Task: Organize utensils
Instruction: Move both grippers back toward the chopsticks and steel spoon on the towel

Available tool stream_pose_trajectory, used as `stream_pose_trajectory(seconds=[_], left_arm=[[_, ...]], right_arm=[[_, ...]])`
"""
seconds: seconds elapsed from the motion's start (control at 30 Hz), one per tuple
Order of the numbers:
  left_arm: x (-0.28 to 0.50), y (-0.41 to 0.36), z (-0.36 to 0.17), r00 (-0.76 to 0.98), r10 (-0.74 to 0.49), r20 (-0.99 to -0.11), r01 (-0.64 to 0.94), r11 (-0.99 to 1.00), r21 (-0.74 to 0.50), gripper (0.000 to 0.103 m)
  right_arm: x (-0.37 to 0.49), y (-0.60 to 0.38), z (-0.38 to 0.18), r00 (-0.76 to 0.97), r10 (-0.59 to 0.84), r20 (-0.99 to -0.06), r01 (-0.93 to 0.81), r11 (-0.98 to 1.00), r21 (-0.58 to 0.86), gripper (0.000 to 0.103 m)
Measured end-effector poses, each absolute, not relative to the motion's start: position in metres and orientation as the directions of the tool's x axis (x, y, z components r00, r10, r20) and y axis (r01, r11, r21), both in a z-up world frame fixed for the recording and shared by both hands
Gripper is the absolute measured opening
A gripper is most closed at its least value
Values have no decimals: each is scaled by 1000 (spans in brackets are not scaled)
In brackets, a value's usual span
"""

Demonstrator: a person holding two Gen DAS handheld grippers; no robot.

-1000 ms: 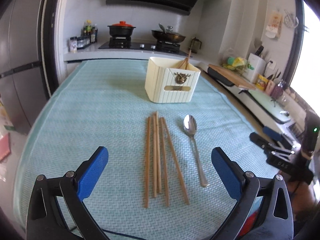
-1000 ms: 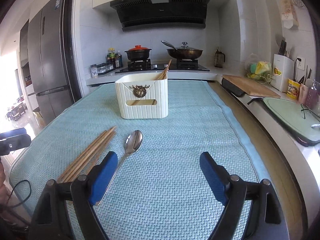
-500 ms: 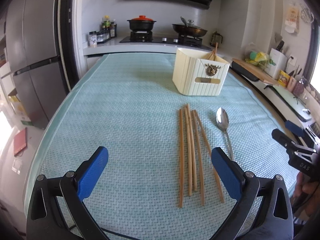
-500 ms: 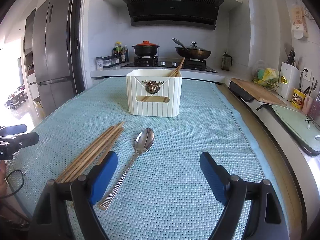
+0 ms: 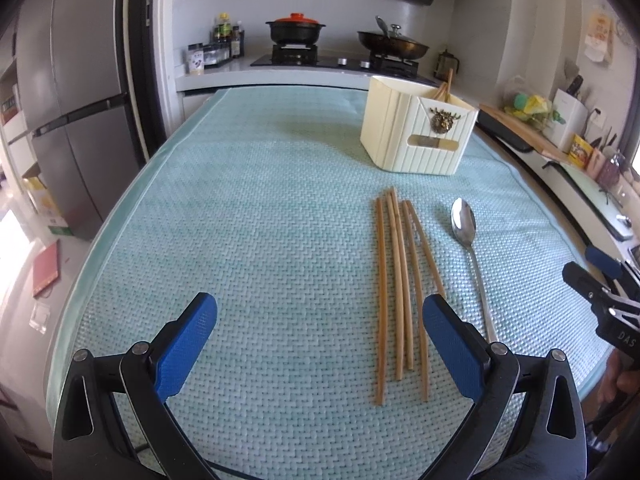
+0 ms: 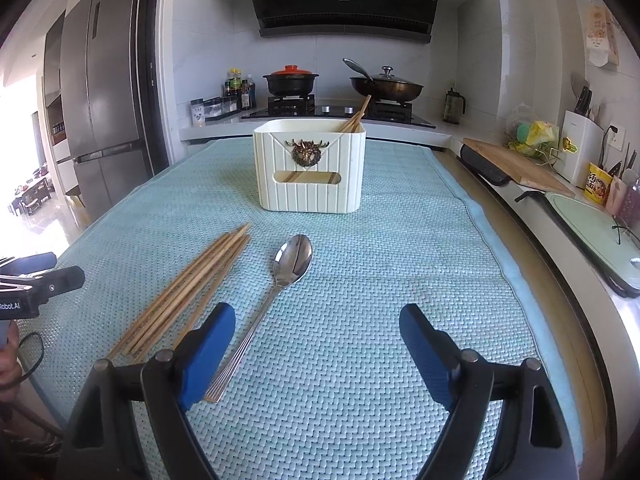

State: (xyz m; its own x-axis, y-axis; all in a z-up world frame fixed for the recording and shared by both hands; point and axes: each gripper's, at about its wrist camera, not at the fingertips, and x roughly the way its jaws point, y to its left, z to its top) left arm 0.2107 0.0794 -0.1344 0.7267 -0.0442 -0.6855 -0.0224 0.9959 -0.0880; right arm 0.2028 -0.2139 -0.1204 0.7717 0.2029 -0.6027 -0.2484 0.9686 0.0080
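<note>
Several wooden chopsticks point(image 5: 400, 280) lie side by side on the teal mat, with a metal spoon point(image 5: 468, 256) to their right. A cream utensil holder point(image 5: 416, 136) stands behind them with chopsticks in it. My left gripper point(image 5: 316, 340) is open and empty, low over the mat, left of the chopsticks. My right gripper point(image 6: 316, 344) is open and empty; the spoon point(image 6: 280, 280) lies by its left finger, the chopsticks point(image 6: 188, 292) further left, the holder point(image 6: 310, 168) ahead.
The teal mat point(image 6: 400, 240) covers the table. A stove with a black pot point(image 6: 290, 80) and a wok point(image 6: 386, 88) is at the back. A counter with a cutting board point(image 6: 516, 166) runs along the right. A fridge point(image 5: 72, 92) stands at the left.
The left gripper has shifted left, so the chopsticks and spoon now sit to its right. The right gripper has come slightly closer to the holder. Both stay open.
</note>
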Motion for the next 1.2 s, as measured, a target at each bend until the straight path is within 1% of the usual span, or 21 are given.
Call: stream_pose_trajectory(seconds=[0.17, 0.27, 0.4, 0.57, 0.87, 1.1, 1.2], left_arm=[[224, 83, -133, 720, -40, -692, -29, 996, -87, 102], [236, 83, -133, 713, -57, -699, -18, 995, -100, 102], [255, 77, -138, 702, -62, -709, 2, 996, -85, 102], [278, 71, -148, 675, -85, -733, 31, 996, -87, 102], [310, 61, -161, 641, -103, -761, 73, 995, -73, 102], [325, 53, -177, 616, -76, -784, 88, 996, -28, 102], [332, 54, -184, 601, -73, -796, 83, 996, -28, 102]], right_arm=[[206, -210, -126, 742, 228, -631, -269, 963, 31, 86], [210, -211, -129, 729, 217, -649, -257, 966, 34, 86], [220, -213, -135, 709, 193, -678, -230, 972, 36, 86], [226, -211, -139, 681, 201, -704, -228, 972, 58, 86], [227, -204, -141, 665, 213, -716, -247, 967, 58, 86], [229, -201, -140, 661, 213, -720, -251, 966, 55, 86], [233, -200, -141, 655, 215, -724, -251, 966, 59, 86]])
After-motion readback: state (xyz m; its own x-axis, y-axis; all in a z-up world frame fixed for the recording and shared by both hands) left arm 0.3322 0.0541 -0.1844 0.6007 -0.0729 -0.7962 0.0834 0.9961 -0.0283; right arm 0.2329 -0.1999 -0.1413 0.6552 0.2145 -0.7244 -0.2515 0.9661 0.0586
